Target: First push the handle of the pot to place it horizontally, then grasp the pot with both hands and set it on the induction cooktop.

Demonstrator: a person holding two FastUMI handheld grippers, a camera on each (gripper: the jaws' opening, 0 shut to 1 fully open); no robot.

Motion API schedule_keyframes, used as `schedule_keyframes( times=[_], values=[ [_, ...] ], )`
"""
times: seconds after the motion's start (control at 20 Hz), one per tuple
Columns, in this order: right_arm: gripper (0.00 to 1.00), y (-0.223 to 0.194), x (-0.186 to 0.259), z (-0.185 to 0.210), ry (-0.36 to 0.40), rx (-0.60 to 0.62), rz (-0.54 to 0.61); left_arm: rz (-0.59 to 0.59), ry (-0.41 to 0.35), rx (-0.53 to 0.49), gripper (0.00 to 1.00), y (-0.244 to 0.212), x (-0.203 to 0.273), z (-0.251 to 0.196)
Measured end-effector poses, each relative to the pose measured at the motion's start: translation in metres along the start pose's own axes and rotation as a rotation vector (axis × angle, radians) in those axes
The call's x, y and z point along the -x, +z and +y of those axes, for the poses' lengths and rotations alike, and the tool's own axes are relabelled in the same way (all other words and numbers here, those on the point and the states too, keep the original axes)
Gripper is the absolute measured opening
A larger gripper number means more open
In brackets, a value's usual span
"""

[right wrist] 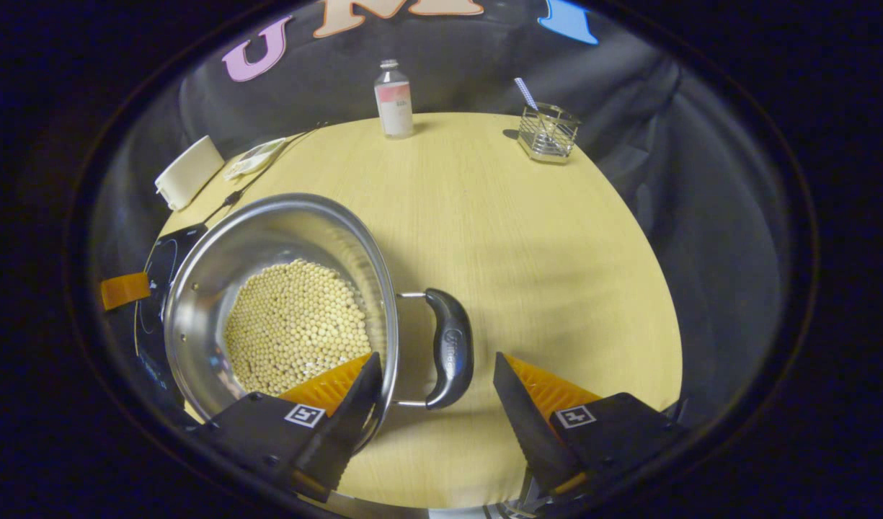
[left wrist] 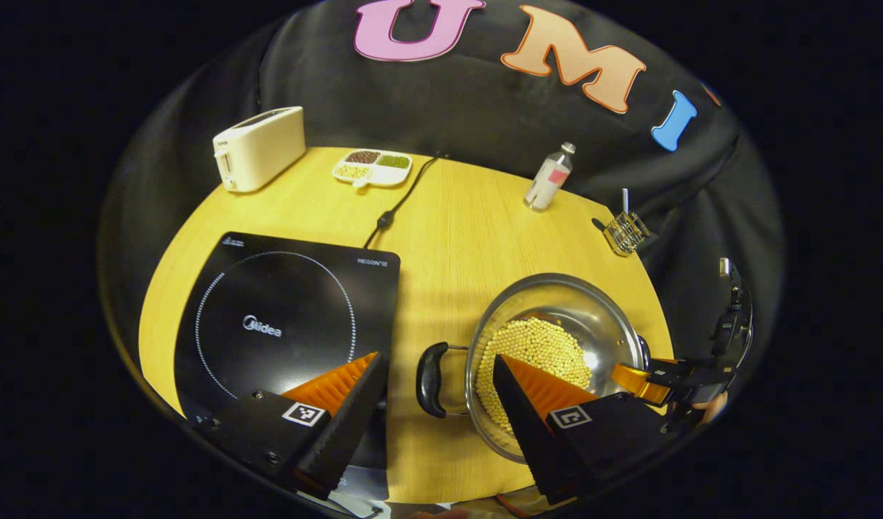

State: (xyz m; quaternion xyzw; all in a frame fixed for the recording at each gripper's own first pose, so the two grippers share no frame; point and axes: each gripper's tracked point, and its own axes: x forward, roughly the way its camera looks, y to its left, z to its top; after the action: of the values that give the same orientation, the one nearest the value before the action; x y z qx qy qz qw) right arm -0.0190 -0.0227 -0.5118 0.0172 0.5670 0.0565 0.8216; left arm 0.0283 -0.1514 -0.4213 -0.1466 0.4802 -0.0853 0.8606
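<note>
1. Two grippers were seen, each with its jaws spread wide and nothing pinched between them: the left gripper [left wrist: 437, 393] in the left gripper view and the right gripper [right wrist: 437, 389] in the right gripper view.
2. The round stainless-steel pot [left wrist: 556, 317], partly filled with pale yellow beans [left wrist: 535, 353], was found on the round light-wood table [left wrist: 455, 231], just beside the flat black induction cooktop [left wrist: 282, 324] at the cooktop's 3 o'clock, not on it.
3. In the left gripper view, the pot's black left handle [left wrist: 432, 369] was framed between the spread fingers, apart from both.
4. In the right gripper view, the pot's black right handle [right wrist: 450, 347] lay between the fingers in the same way, untouched.
5. Far across the table, a cream toaster [left wrist: 259, 148] was placed at 11 o'clock, a white divided dish of grains [left wrist: 373, 168] near 12 o'clock, a clear bottle with a pink label [left wrist: 549, 176] at 1 o'clock, and a wire basket [left wrist: 626, 232] at 2 o'clock.
6. A black power cord [left wrist: 405, 196] was run from the cooktop toward the wall.
</note>
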Motion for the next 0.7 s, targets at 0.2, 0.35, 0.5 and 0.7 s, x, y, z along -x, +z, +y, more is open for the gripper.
schedule_keyframes(
  times=[0.2,0.35,0.5,0.7],
  values=[
    [1.00,-0.004,0.004,0.000,0.020,-0.035,-0.004,0.057,-0.003,-0.004,0.98,-0.010,-0.016,0.001],
    [1.00,-0.005,0.005,0.000,0.027,-0.043,-0.007,0.085,-0.010,-0.015,0.98,-0.017,-0.024,-0.001],
    [1.00,-0.006,0.004,0.001,0.031,-0.037,-0.005,0.112,-0.008,0.000,0.97,-0.022,-0.033,0.001],
    [1.00,-0.006,0.000,0.004,0.035,-0.022,0.006,0.138,-0.008,0.027,0.97,-0.028,-0.041,0.000]
  ],
)
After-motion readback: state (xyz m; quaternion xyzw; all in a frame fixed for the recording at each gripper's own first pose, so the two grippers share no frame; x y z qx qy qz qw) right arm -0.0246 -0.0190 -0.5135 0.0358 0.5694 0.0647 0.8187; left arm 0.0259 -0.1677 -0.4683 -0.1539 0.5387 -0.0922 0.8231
